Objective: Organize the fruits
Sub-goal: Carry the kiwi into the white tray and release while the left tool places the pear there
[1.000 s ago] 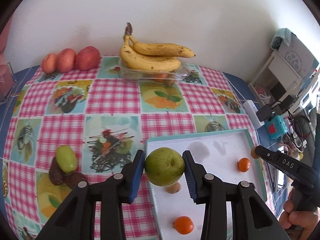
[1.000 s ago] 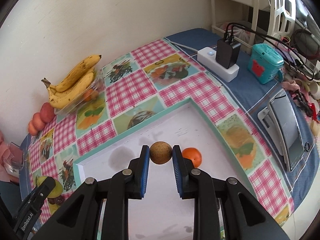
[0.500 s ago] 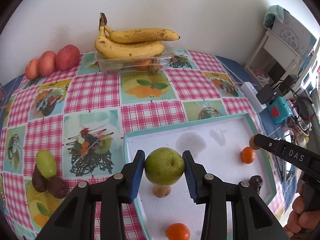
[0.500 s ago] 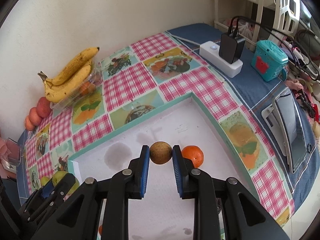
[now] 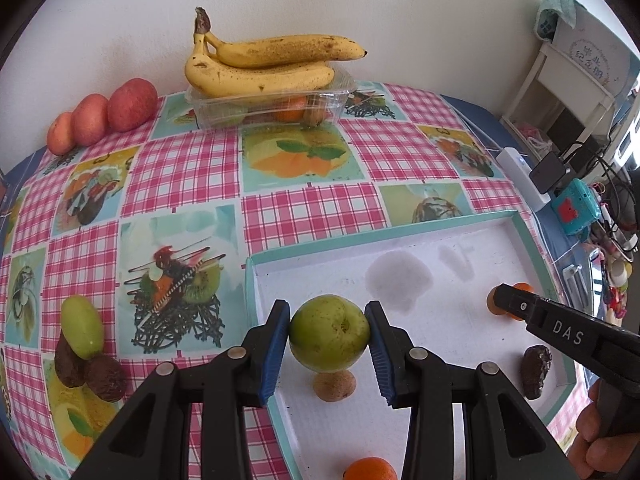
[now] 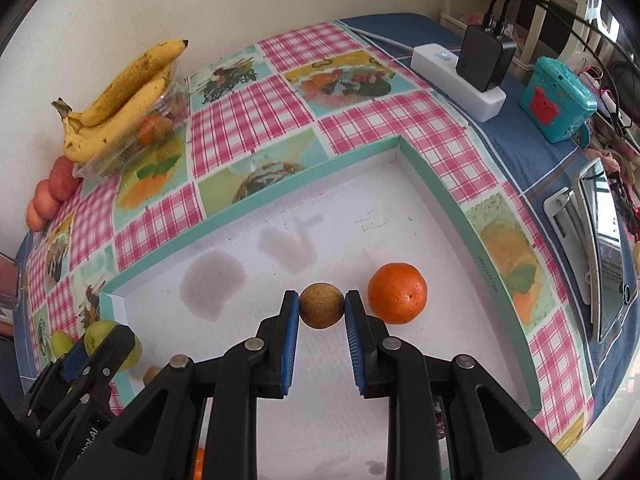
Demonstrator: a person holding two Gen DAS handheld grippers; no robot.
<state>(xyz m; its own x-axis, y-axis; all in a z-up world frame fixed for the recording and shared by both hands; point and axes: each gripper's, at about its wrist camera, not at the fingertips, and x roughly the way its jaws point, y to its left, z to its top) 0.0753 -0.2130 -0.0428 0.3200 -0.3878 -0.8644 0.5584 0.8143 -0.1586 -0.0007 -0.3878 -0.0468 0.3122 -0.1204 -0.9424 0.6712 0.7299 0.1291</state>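
The left gripper (image 5: 328, 334) is clamped on a green apple (image 5: 329, 333), held over the near left part of the white tray (image 5: 448, 232), above a small brown fruit (image 5: 334, 386) lying on the tray floor; the right gripper (image 6: 322, 312) pinches a small brown round fruit (image 6: 322, 310) just left of an orange (image 6: 397, 293) resting in the tray; far back, bananas (image 5: 264, 65) lie on a clear plastic box (image 5: 272, 106) against the wall, with three red apples (image 5: 102, 115) to their left; a green fruit (image 5: 81, 326) sits on dark ones on the checked tablecloth (image 5: 180, 168).
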